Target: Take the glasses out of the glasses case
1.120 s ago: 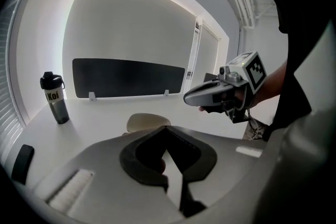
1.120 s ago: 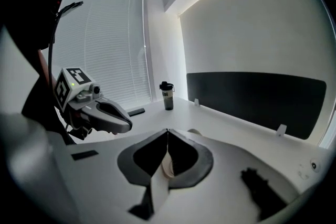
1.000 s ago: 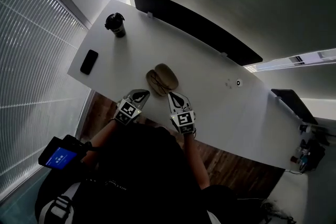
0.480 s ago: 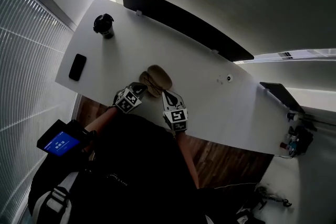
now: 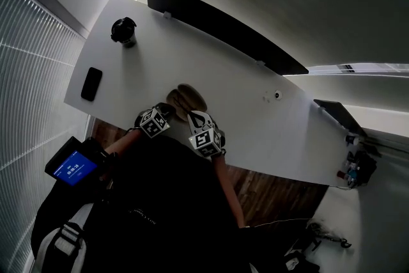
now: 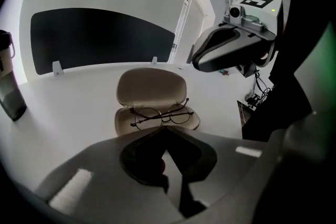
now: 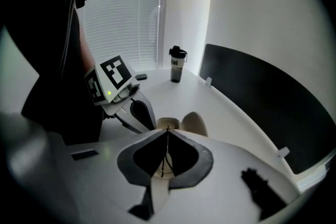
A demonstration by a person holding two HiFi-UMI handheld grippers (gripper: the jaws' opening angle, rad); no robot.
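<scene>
Fingertips closed and empty on left gripper (image 6: 166, 130) and right gripper (image 7: 168, 132), near the open glasses case (image 6: 151, 87).
Glasses (image 6: 161, 116) look light, thin-wired, easily bent; grip the bridge gently.

Daylight comes through the blinds (image 5: 29, 105) at the left and washes the white surface (image 5: 217, 80) pale, while the person's dark clothing (image 5: 160, 201) sinks into near-black shadow. The head view is dim overall and bends straight edges into curves. Both gripper views sit in a round frame with black corners. Close to the lens, the left gripper (image 6: 165, 129) lies shaded and soft, and the right gripper (image 7: 167, 132) is blurred too.
</scene>
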